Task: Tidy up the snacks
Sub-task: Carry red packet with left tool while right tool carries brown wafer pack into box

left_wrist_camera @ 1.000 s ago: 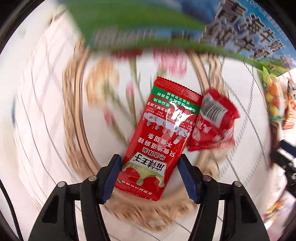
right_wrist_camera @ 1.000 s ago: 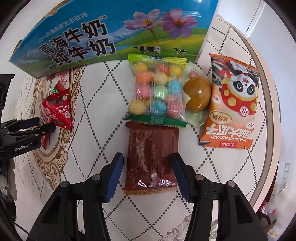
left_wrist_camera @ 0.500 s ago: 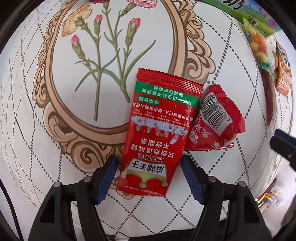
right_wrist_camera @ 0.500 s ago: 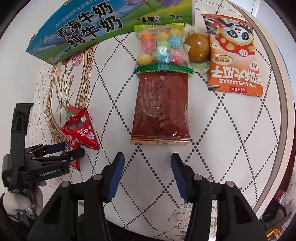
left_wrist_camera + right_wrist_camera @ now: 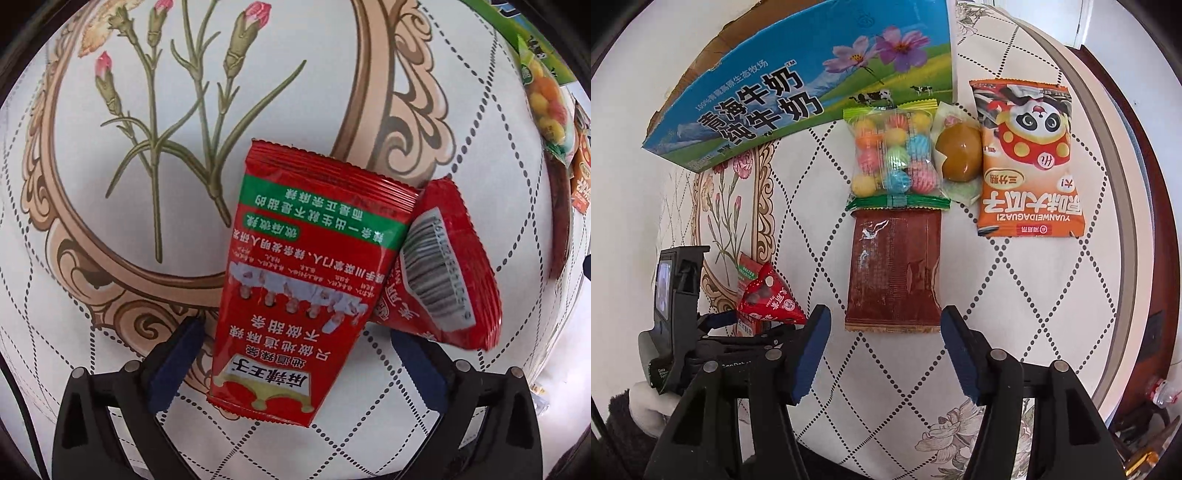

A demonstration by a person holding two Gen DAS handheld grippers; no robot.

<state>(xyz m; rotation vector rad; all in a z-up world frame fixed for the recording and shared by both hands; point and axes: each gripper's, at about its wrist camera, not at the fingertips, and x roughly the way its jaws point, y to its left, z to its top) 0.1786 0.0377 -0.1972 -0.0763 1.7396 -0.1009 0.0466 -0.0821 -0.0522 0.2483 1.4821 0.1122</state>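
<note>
A flat red snack packet with a green band lies on the tablecloth between the fingers of my open left gripper. A small red triangular packet leans on its right side. In the right wrist view my open right gripper sits just below a brown packet. Above that lie a bag of coloured candy balls, a wrapped brown egg and an orange panda packet. The left gripper shows at the lower left, by the red triangular packet.
A blue and green milk carton box lies at the back left. The round table's rim curves along the right. The cloth has a floral oval print.
My left gripper has moved closer to the red packets, which now fill more of its view. My right gripper has moved forward toward the brown packet after backing off.
</note>
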